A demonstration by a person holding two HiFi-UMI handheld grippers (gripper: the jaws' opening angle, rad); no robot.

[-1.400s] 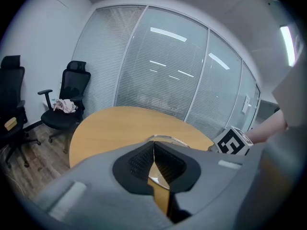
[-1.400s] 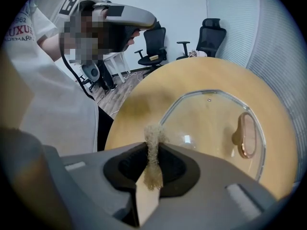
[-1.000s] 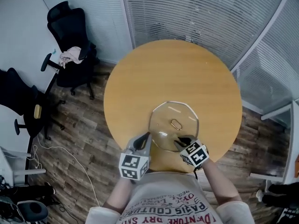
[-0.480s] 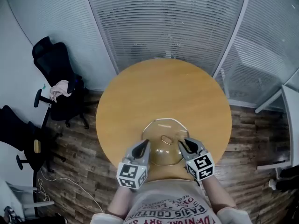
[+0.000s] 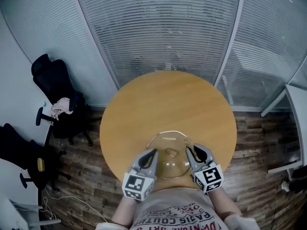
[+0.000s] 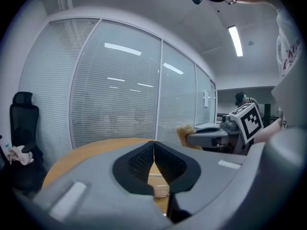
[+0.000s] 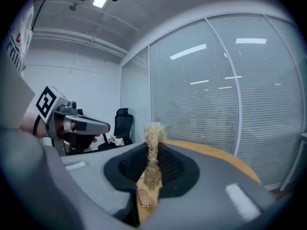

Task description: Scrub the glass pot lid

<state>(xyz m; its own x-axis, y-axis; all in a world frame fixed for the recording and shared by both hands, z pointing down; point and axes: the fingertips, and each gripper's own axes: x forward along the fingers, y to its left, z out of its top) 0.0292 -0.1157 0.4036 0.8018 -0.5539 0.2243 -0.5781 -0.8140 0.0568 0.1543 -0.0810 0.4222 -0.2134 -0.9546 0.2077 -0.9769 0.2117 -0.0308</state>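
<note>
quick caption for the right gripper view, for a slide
Right gripper clamped on a tan fibrous scrubber over the round wooden table, left gripper alongside.

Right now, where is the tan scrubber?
The tan scrubber is clamped in the right gripper, seen best in the right gripper view; in the head view it sits at the right edge of the glass pot lid, on the table's near side.

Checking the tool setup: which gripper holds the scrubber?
The right gripper, shut on the tan fibrous scrubber; the left gripper is closed on nothing.
</note>
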